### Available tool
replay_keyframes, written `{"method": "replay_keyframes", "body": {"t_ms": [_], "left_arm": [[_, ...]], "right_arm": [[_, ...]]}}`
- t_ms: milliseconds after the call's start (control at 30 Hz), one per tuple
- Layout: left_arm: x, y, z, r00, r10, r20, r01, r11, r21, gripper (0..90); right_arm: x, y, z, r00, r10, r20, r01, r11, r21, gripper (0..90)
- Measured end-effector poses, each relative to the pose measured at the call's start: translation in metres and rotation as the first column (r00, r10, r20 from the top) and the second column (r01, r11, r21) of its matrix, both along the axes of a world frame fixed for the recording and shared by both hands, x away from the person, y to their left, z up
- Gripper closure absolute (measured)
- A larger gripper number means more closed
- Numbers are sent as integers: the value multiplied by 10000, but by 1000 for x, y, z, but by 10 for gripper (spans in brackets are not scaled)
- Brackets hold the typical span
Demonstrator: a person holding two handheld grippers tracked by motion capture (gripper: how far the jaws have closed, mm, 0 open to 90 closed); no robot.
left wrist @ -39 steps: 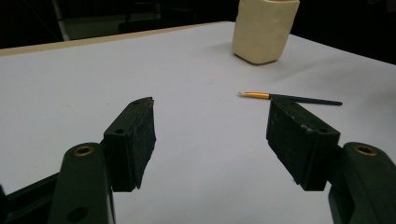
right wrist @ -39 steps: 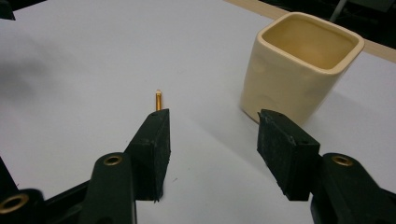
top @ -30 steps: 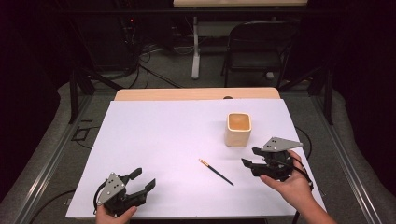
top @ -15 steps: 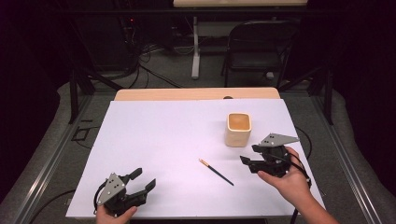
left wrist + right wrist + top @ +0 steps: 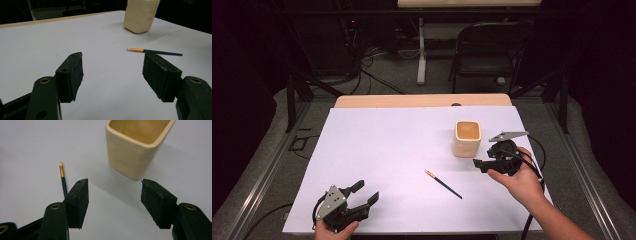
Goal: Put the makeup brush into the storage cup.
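High view: right gripper (image 5: 482,164) empty, fingers just been opening, nothing between them. Cream square cup (image 5: 467,138) at its 11 o'clock, thin paintbrush (image 5: 443,183) at 8 on white tabletop (image 5: 387,145).

Left gripper view: left gripper (image 5: 112,72) fingers apart, empty; paintbrush (image 5: 155,51) at 1 o'clock.

Right gripper view: cup (image 5: 137,145) glossy, upright, empty. Risk, I'd say: a finger clips its wall and tips it, or nudges the brush away.

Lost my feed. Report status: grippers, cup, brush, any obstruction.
Right gripper open, nothing between jaws, just opened wider beside cream cup. Left gripper open, idle near table edge. Paintbrush flat on sheet. Nothing blocking.
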State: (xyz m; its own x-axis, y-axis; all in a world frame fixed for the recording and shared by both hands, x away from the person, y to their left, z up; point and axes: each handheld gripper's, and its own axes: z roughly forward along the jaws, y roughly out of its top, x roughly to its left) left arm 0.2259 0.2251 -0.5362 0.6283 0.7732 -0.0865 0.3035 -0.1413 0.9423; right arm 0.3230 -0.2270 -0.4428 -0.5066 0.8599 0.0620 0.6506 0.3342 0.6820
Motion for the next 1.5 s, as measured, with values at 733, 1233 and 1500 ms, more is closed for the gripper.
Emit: {"method": "replay_keyframes", "body": {"t_ms": [733,1233,1500], "left_arm": [[-1,0,0,10000,13,0,-13,10000,22,331],[0,-1,-1,9999,-85,-98,86,9999,91,330],[0,-1,-1,9997,-77,-240,78,10000,19,331]], "right_arm": [[36,3,-7,9555,-644,-2878,224,9889,-1468,410],[45,12,-16,9189,-192,-3941,-770,9709,-2268,334],[45,18,-19,9210,-67,-3894,-896,9694,-2286,386]]}}
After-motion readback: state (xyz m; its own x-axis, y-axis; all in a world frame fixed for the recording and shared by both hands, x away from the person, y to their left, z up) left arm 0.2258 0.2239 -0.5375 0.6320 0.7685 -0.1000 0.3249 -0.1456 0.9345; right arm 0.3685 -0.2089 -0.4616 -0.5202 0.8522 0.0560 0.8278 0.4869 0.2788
